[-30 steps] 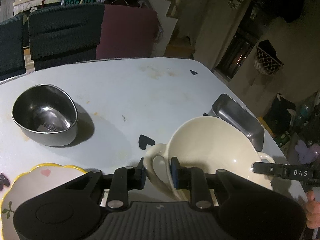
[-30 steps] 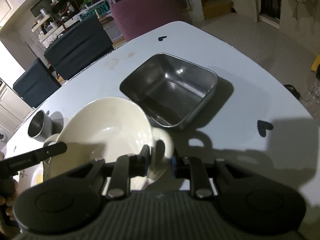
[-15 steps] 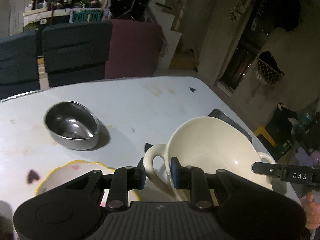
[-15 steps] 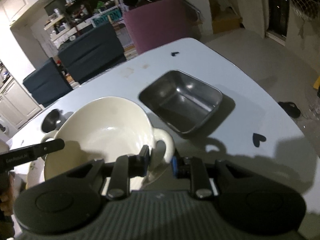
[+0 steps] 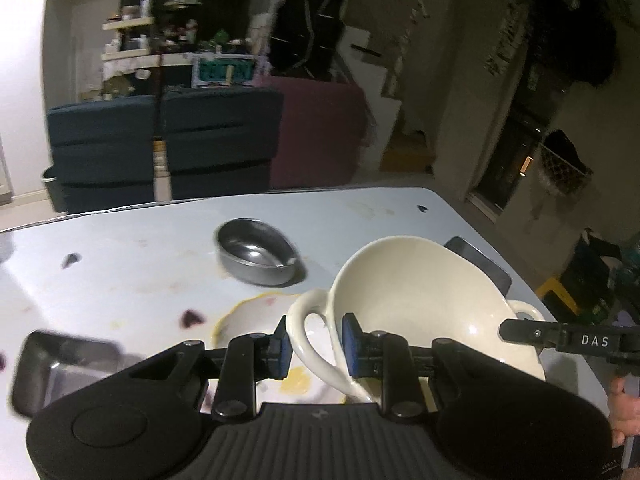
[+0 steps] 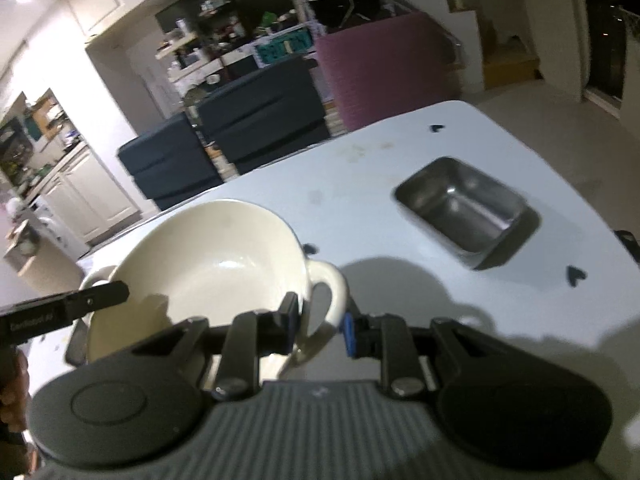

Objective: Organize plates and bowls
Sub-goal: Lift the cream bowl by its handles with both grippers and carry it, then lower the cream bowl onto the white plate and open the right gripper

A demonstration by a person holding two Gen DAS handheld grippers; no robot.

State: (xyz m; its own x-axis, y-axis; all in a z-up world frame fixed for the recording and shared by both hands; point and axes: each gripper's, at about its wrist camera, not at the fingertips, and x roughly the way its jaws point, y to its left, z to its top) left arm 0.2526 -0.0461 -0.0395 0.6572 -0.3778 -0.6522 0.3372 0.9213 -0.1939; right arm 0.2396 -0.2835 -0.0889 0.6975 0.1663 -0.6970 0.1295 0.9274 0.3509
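two grippers, left point(image 5: 314, 344) and right point(image 6: 318, 320), each clamped on a handle, now lifting cream bowl point(image 5: 420, 296) higher above flowered plate point(image 5: 256, 320), stacking likely next.

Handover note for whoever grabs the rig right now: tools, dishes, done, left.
Left tool: shut on the left handle of the cream bowl.
Right tool: shut on the bowl's right handle. The bowl hangs between both, off the table.
Under it on the left: a yellow-rimmed plate. Beyond that, an oval steel bowl. On the right: a rectangular steel pan. A dark rectangular dish sits blurred at the near left edge.
Done: nothing stacked that I can see.
Left: set the cream bowl down, probably on the plate, then group the steel pieces.
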